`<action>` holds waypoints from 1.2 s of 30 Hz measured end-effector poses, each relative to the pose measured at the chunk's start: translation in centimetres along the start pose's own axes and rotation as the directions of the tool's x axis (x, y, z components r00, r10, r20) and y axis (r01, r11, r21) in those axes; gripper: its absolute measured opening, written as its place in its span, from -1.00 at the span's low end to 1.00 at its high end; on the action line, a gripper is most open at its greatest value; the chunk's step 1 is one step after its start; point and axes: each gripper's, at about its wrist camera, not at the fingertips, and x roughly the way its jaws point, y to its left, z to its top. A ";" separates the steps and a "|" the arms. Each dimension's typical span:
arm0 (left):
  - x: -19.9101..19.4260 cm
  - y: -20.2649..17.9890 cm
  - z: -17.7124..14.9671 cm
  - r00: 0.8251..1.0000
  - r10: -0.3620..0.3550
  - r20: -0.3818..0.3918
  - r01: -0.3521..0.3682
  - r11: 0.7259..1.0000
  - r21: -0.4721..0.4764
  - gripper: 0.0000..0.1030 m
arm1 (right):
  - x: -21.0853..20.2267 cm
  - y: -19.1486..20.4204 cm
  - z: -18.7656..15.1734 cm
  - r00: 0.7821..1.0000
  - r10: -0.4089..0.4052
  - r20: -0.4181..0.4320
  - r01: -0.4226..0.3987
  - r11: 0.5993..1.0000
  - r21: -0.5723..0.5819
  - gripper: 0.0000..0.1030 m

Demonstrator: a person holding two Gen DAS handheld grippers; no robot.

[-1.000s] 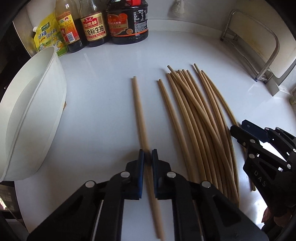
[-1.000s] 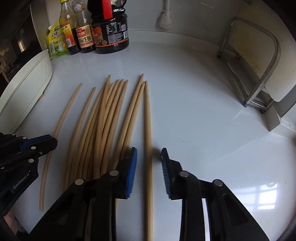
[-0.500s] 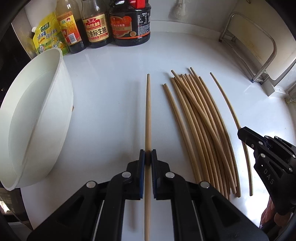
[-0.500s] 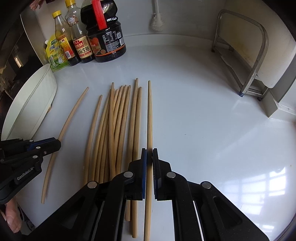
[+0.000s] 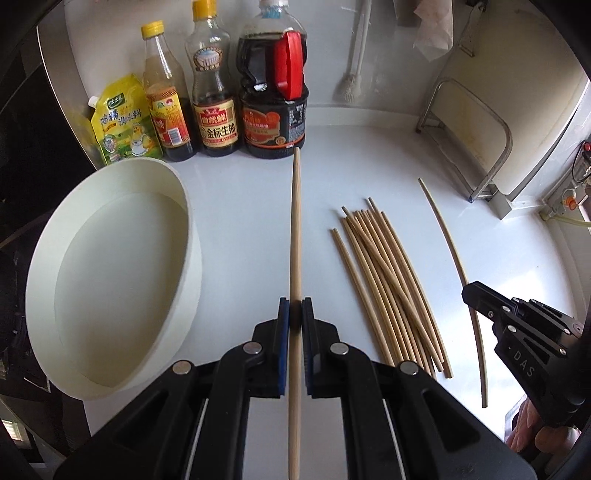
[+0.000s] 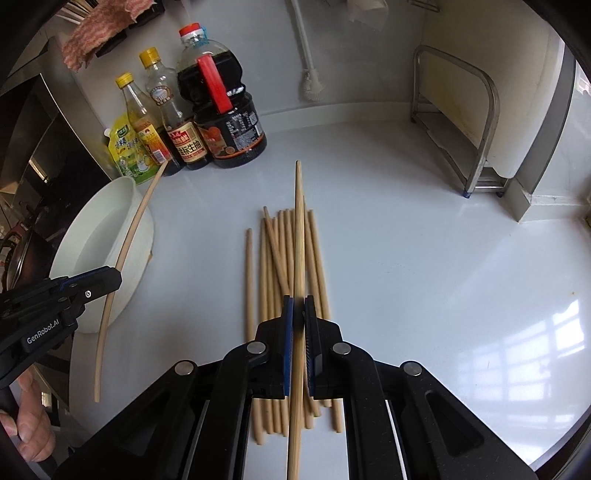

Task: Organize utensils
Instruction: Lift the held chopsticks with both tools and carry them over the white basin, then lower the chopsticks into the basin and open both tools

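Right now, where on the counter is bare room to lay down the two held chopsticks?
Free: white counter between the chopstick pile and the metal rack, and the strip between white tub and pile. Crowded: by the sauce bottles.

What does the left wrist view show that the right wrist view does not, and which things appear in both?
Only the left wrist view shows the whole open inside of the round white plastic basin and the grey wall socket at far right.

Only the right wrist view shows the pinkish-brown cloth hanging above the bottles and the window's reflection on the counter.

Both show the pile of bamboo chopsticks, the dark soy sauce jug with a red handle, the bent steel rack, and each gripper clamped on one chopstick: left gripper, right gripper.
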 end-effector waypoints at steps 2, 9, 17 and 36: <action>-1.3 1.2 0.3 1.000 -0.001 0.023 0.001 1.000 -0.007 -0.86 | -0.5 1.7 0.6 1.000 0.022 0.014 -0.022 1.000 -0.012 -0.88; -4.1 7.7 0.5 0.996 0.046 0.079 -0.041 0.997 -0.068 -0.86 | -0.5 9.3 2.9 0.993 0.114 0.032 -0.111 0.989 -0.098 -0.88; -3.9 17.2 0.2 0.990 0.127 0.060 -0.116 0.980 -0.159 -0.86 | 3.1 19.4 5.4 0.981 0.194 -0.011 -0.192 0.959 -0.208 -0.88; 4.4 25.0 1.6 0.993 0.089 -0.076 -0.100 0.983 -0.153 -0.85 | 14.3 28.1 7.8 0.967 0.153 -0.204 -0.189 0.967 -0.171 -0.88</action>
